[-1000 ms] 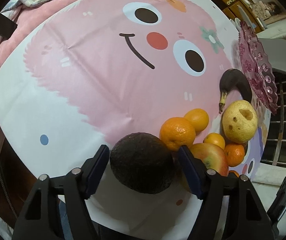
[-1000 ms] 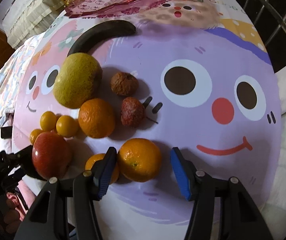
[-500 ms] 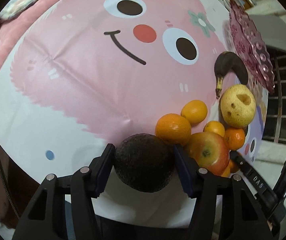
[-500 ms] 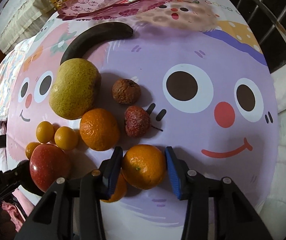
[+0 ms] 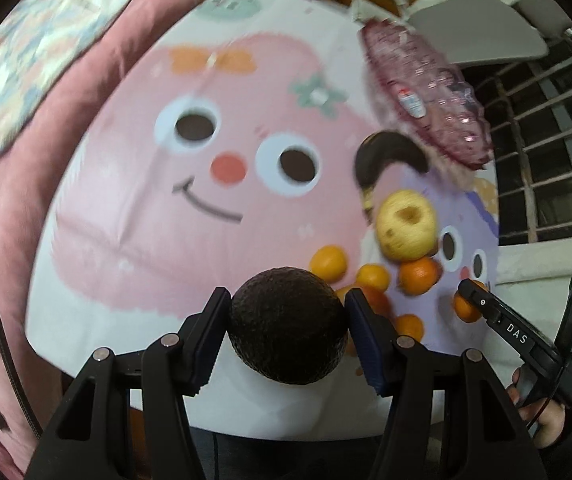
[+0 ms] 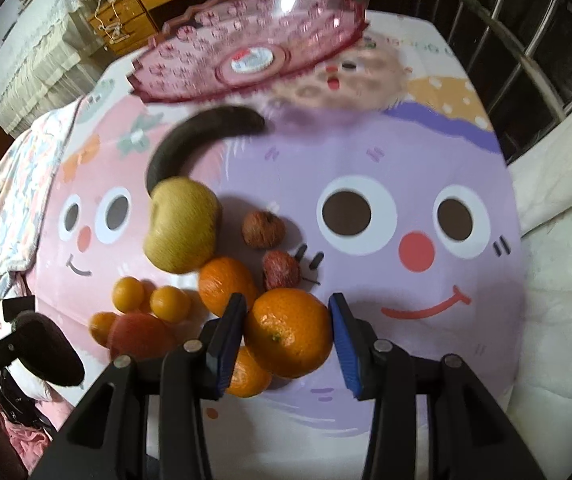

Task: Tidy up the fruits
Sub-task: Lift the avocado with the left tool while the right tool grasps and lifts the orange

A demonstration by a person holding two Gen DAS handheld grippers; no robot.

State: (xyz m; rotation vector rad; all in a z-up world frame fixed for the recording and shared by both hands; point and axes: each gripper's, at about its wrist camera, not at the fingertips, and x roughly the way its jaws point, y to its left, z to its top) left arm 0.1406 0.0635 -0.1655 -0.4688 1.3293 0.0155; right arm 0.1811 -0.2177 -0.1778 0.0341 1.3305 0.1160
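Avocado (image 5: pixel 286 328) now sits pinched between the pads of the left tongs (image 5: pixel 286 330), which a second ago stood spread on either side of it; the cloth (image 5: pixel 134 216) looks farther off under it than before, so I judge it lifted clear. Orange (image 6: pixel 289 332) is likewise squeezed between the blue pads of the right tongs (image 6: pixel 288 334), which were wide open around it a second ago, and it too seems raised above the cloth and partly over the small orange (image 6: pixel 246 376) beneath. Ahead of the right tongs lie the remaining fruit: another orange (image 6: pixel 227 286) just beyond the left pad, a red apple (image 6: pixel 142 334) to the left, a yellow pear (image 6: pixel 184 228) and a black banana (image 6: pixel 202 136) farther ahead. Beyond them all stands the pink glass dish (image 6: pixel 246 36), with no fruit seen in it. Both grips made, the carrying to the dish appears to be the step in hand, with the far reach past the banana left to do.
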